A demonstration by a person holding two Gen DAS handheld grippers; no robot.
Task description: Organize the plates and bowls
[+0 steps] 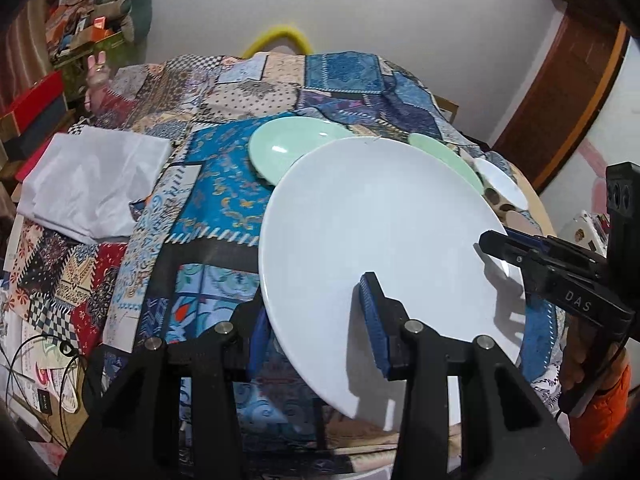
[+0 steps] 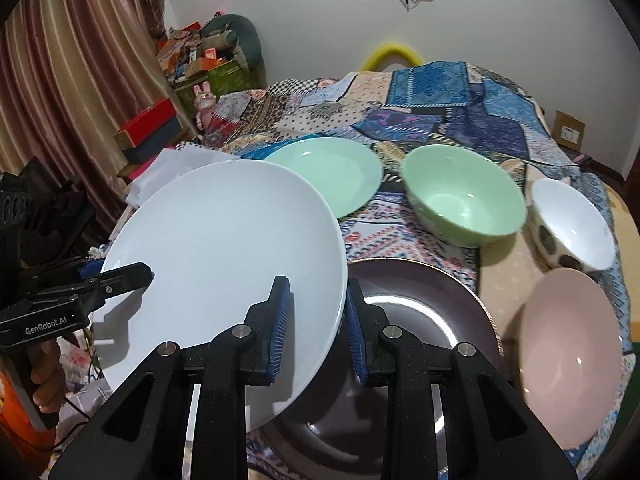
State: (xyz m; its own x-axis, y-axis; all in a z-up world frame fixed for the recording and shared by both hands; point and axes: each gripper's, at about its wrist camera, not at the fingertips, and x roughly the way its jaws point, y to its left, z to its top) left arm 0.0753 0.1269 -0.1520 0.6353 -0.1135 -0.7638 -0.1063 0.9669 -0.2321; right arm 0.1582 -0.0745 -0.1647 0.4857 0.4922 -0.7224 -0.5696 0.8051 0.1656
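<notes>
- Left wrist view shows our left gripper (image 1: 316, 316) clamped on the near rim of a large white plate (image 1: 380, 240), one blue pad above the rim and the other below it.
- Our right gripper (image 1: 494, 244) comes in from the right in that view and grips the far right rim of the same plate; its black body reads "DAS".
- From the right wrist view, our right gripper (image 2: 316, 328) has its narrow jaws pinched on the plate's (image 2: 224, 248) edge, and our left gripper (image 2: 140, 272) holds the opposite rim; its side reads "GenRobot.AI".
- We hold the white plate tilted, raised off a patchwork bedspread (image 2: 440, 120).
- Below its right edge lies a dark plate (image 2: 420, 312).
- Beyond it rest a mint green plate (image 2: 332, 168) and a green bowl (image 2: 464, 200); to the right stand a white spotted bowl (image 2: 572, 224) and a pink bowl (image 2: 568, 360).
- A folded white cloth (image 1: 92, 180) lies on the left of the bedspread.
- We cannot read any writing on the boxes (image 2: 152, 128) by the curtain (image 2: 80, 80).
</notes>
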